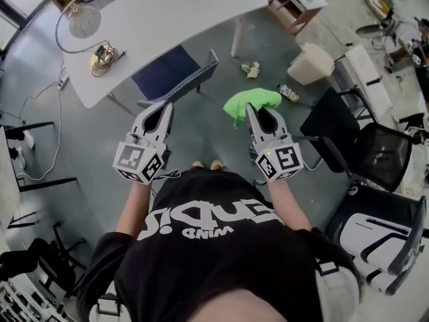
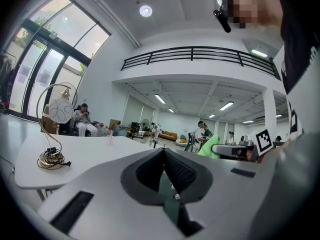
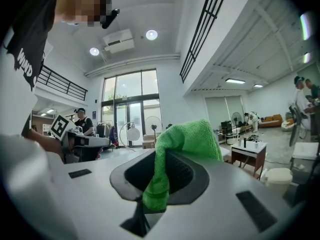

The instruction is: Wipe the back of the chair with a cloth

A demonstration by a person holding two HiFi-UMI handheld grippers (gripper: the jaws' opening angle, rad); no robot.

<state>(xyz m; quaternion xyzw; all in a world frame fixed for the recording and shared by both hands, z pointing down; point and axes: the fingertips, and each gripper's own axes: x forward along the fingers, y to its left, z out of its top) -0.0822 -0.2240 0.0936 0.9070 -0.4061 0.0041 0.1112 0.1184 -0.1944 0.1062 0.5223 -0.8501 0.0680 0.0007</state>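
A bright green cloth (image 1: 253, 102) hangs from the tip of my right gripper (image 1: 251, 108), which is shut on it. In the right gripper view the cloth (image 3: 184, 143) is bunched over the closed jaws and covers their tips. My left gripper (image 1: 165, 106) is shut with nothing in it; its jaws meet in a closed line in the left gripper view (image 2: 164, 153). Both grippers are held up in front of the person's chest. A chair with a blue seat (image 1: 165, 70) and a patterned back (image 1: 194, 80) stands ahead by the white table, beyond the left gripper's tip.
The white table (image 1: 161, 15) carries a round lamp (image 1: 84, 21) and a coiled cable (image 1: 102, 57). A beige bin (image 1: 311, 64) and floor litter (image 1: 251, 69) lie ahead right. Black office chairs (image 1: 365, 149) stand to the right. People sit and stand far off in the hall.
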